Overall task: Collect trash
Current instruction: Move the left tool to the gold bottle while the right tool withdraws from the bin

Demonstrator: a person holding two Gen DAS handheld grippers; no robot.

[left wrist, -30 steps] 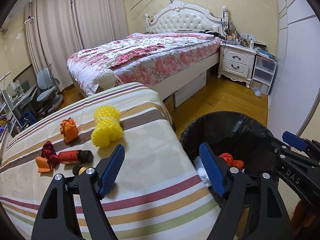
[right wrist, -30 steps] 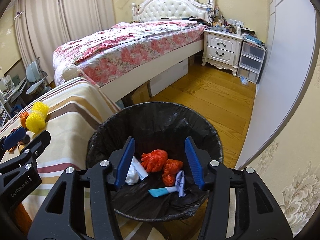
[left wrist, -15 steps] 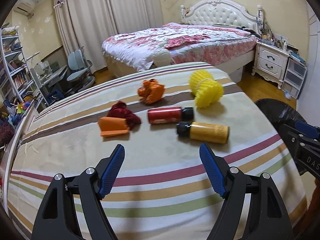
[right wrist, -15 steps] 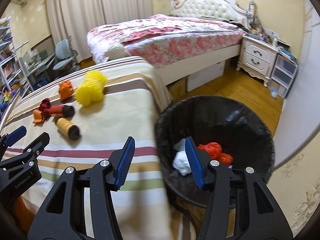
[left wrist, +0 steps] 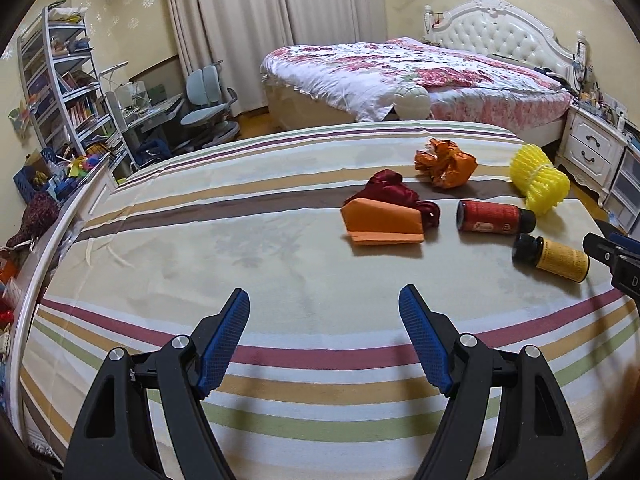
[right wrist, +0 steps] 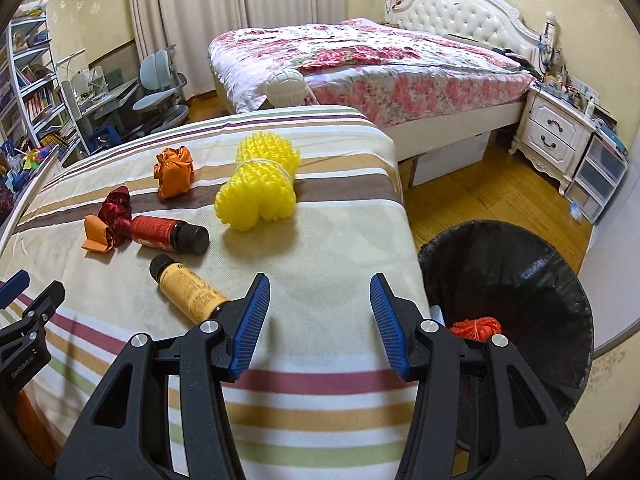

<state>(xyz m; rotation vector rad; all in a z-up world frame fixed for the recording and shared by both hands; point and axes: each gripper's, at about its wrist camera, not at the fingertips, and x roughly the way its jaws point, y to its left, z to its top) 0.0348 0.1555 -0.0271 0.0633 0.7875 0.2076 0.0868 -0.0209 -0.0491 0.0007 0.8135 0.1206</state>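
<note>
Trash lies on the striped tablecloth [left wrist: 240, 248]: a folded orange paper [left wrist: 382, 222] against a dark red wad [left wrist: 390, 188], a crumpled orange wrapper [left wrist: 446, 164], a yellow foam net [left wrist: 538, 178], a red bottle [left wrist: 494, 216] and a yellow bottle [left wrist: 554, 256]. My left gripper [left wrist: 324, 340] is open and empty, short of the orange paper. My right gripper [right wrist: 316, 322] is open and empty over the table's right edge, its left finger beside the yellow bottle [right wrist: 188, 286]. The yellow net [right wrist: 258, 182] lies ahead of it. The black-lined bin [right wrist: 520, 280] stands on the floor at right, holding red trash [right wrist: 478, 326].
A bed [left wrist: 420, 68] with a floral cover stands behind the table. A white nightstand [right wrist: 554, 136] and plastic drawers [right wrist: 600, 176] stand at the right wall. Shelves [left wrist: 60, 76], a desk and a chair [left wrist: 208, 100] stand at the left. The right gripper's tip [left wrist: 612, 252] shows at the left view's right edge.
Both grippers have swung left, away from the bin and over the table. The trash items now lie ahead of them. Both stay open and empty.
</note>
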